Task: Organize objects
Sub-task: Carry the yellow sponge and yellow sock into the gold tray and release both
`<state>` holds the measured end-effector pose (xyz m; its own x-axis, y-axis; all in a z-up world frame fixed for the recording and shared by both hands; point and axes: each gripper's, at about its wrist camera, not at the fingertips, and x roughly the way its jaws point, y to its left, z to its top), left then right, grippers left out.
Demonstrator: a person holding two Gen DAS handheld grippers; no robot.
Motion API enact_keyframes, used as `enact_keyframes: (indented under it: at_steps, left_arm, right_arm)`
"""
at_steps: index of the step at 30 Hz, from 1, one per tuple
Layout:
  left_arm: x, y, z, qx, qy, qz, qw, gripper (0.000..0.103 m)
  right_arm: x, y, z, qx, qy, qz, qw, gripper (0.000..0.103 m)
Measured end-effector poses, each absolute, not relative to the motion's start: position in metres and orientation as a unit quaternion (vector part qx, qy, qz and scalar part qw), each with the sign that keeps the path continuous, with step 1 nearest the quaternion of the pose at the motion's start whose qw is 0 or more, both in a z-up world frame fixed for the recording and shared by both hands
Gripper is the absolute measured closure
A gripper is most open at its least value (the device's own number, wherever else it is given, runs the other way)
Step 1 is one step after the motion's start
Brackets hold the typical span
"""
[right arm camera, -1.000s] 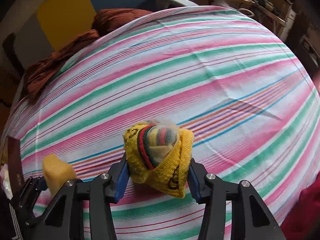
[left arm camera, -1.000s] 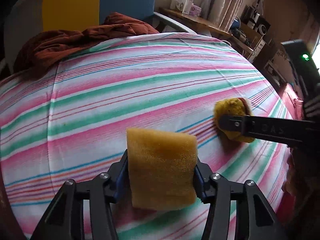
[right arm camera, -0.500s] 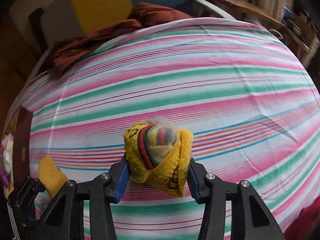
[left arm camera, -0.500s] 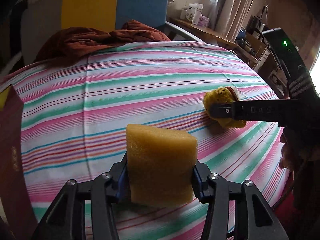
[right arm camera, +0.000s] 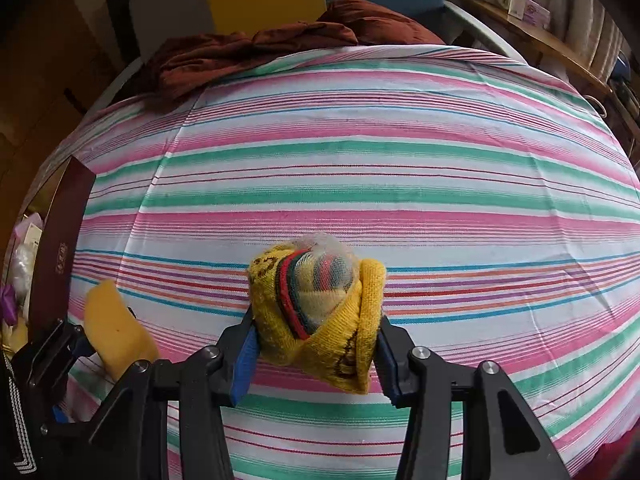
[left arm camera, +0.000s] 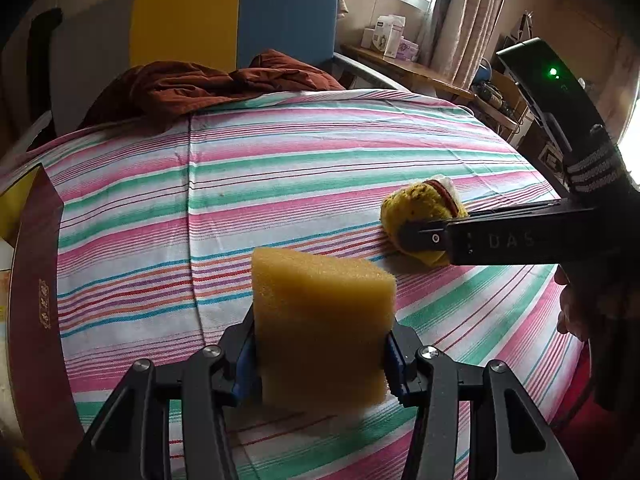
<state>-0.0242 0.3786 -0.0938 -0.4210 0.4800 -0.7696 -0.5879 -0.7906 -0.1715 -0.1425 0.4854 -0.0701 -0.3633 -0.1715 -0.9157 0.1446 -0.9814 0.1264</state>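
Observation:
My left gripper [left arm camera: 320,354] is shut on a yellow foam sponge [left arm camera: 320,320] and holds it above the striped bed sheet [left arm camera: 280,176]. My right gripper [right arm camera: 314,346] is shut on a rolled yellow sock bundle [right arm camera: 316,308] with red and green stripes and a bit of netting on top. In the left wrist view the bundle [left arm camera: 420,208] shows to the right, held just over the sheet. In the right wrist view the sponge [right arm camera: 116,332] shows at the lower left in the left gripper [right arm camera: 60,356].
A dark red box [left arm camera: 36,288] with items inside stands at the left edge of the bed. A crumpled rust-brown blanket [left arm camera: 208,84] lies at the head. A wooden shelf [left arm camera: 404,68] with cartons is beyond the bed on the right.
Both grippers have pulled back and risen with their loads, so more of the bed shows. The red box at the left has come into view.

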Motion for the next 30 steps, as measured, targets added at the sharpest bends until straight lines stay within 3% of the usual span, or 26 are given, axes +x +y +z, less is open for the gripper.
enact_keyframes:
  at_steps: [19, 30]
  left_arm:
    - [-0.016, 0.371, -0.088, -0.425, 0.075, 0.848, 0.308, 0.051]
    - [0.004, 0.346, -0.052, -0.373, 0.08, 0.87, 0.311, 0.051]
  right_arm:
    - [-0.134, 0.473, -0.068, 0.556, 0.013, -0.822, 0.119, 0.053]
    - [-0.129, 0.471, -0.069, 0.557, 0.027, -0.822, 0.113, 0.053]
